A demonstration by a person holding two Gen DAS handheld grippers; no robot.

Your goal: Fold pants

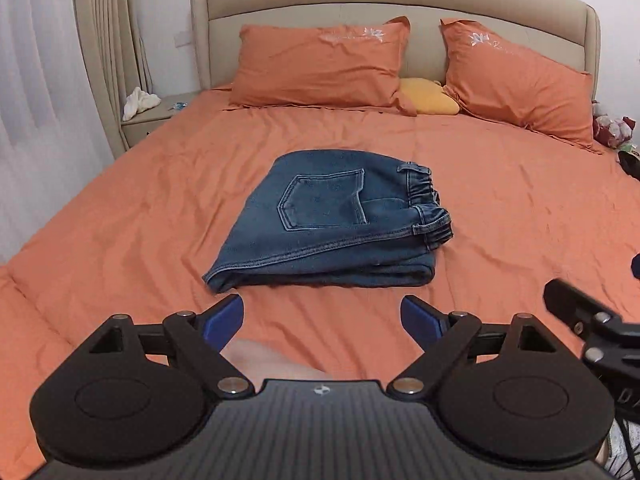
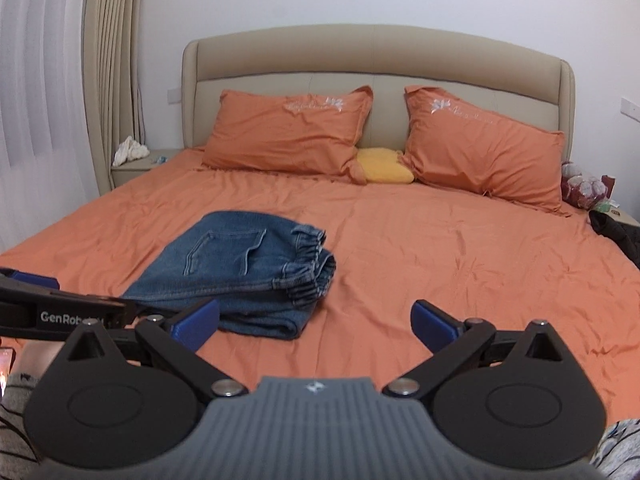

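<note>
Orange bed sheet [image 1: 500,208] carries the folded jeans [image 1: 332,224], waistband rightward. They lie just beyond the left gripper [image 1: 322,320], nearer it than the right gripper [image 2: 316,324]; both grippers' fingers spread apart, empty.

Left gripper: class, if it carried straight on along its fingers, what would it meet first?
Probably the folded jeans. The left gripper is open and empty, held back above the orange sheet, its fingers aimed at the bundle's near folded edge. Depth is unclear, so it might graze the sheet first.
</note>
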